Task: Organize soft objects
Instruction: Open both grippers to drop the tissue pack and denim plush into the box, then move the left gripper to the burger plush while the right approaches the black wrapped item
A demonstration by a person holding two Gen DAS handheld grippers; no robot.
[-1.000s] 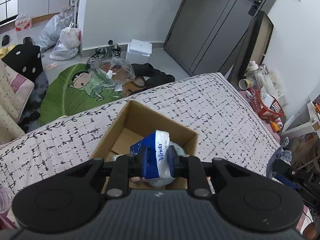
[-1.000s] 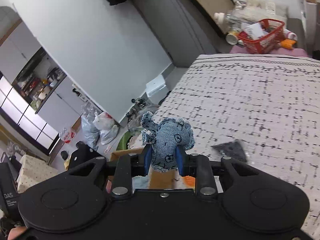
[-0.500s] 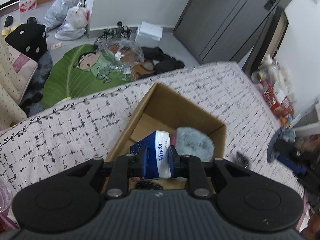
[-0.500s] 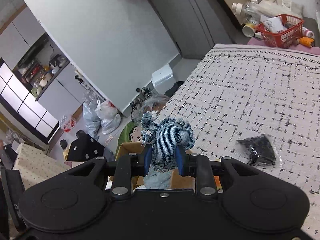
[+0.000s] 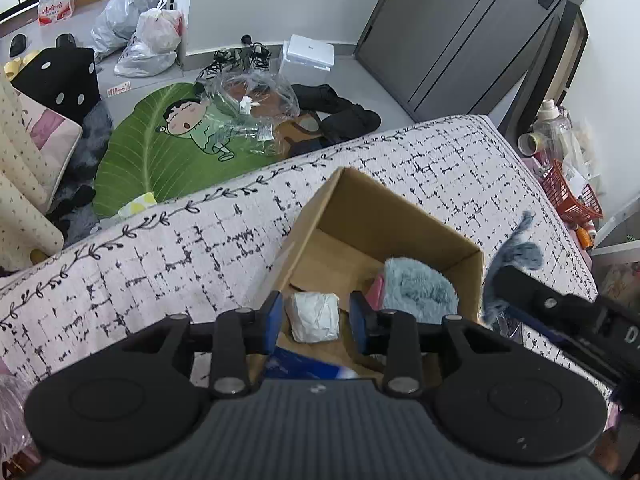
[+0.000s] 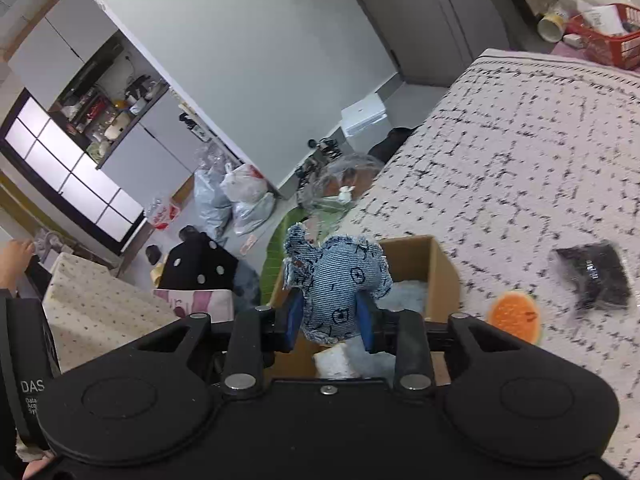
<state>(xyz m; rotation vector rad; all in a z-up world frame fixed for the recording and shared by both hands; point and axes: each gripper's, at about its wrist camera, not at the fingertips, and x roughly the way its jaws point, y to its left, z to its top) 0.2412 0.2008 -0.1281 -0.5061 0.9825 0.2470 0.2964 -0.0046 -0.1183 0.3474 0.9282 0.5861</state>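
Observation:
An open cardboard box (image 5: 400, 216) stands on the patterned bed cover. My left gripper (image 5: 316, 322) is open above the box. Below it in the box lie the blue Vinda tissue pack (image 5: 304, 362), a white tissue wad (image 5: 314, 316) and a fluffy grey-blue toy (image 5: 418, 290). My right gripper (image 6: 330, 318) is shut on a denim elephant toy (image 6: 338, 286), held above the box (image 6: 424, 256). The right gripper and its toy also show at the right of the left wrist view (image 5: 516, 256).
A black packet (image 6: 594, 276) and an orange slice-shaped pad (image 6: 514, 316) lie on the bed cover (image 6: 540, 152) to the right of the box. A red basket (image 5: 572, 196) stands past the bed's far corner. The floor beyond holds a green leaf mat (image 5: 160, 160) and bags.
My left gripper has opened and let go of the tissue pack, which now lies in the box. My right gripper has carried the denim elephant closer, over the box.

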